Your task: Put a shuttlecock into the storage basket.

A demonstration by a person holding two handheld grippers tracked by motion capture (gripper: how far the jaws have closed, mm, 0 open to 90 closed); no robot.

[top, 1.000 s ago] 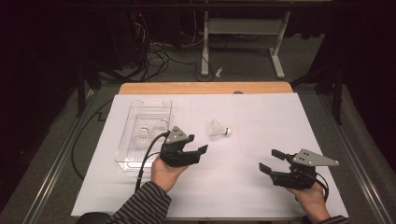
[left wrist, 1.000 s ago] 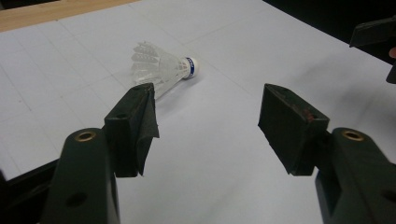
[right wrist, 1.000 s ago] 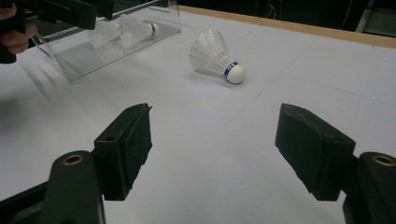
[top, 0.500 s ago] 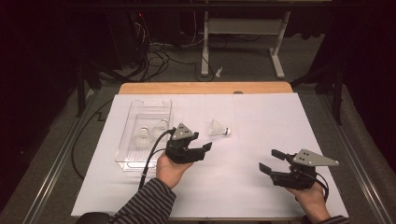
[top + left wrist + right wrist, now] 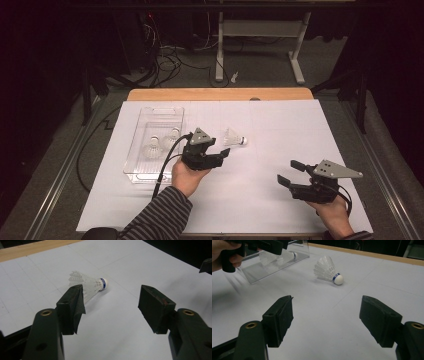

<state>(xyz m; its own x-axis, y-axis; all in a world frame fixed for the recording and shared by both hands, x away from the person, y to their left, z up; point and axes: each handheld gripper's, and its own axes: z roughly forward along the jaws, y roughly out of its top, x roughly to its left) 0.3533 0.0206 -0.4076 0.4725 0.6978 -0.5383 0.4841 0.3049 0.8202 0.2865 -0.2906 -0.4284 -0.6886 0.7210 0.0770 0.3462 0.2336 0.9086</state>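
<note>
The left gripper (image 5: 216,154) is spread wide just beside the birdie (image 5: 234,137), ready to grab it. The right gripper (image 5: 291,172), far from the birdie, waits spread too.

Clear tray (image 5: 134,150), two shuttlecocks inside; white table (image 5: 280,125).

a dark room; white sheet (image 5: 280,125) covers the wooden worktop (image 5: 220,94), cables (image 5: 170,57) and a white desk frame (image 5: 260,30) on grey floor (image 5: 320,70) behind.
</note>
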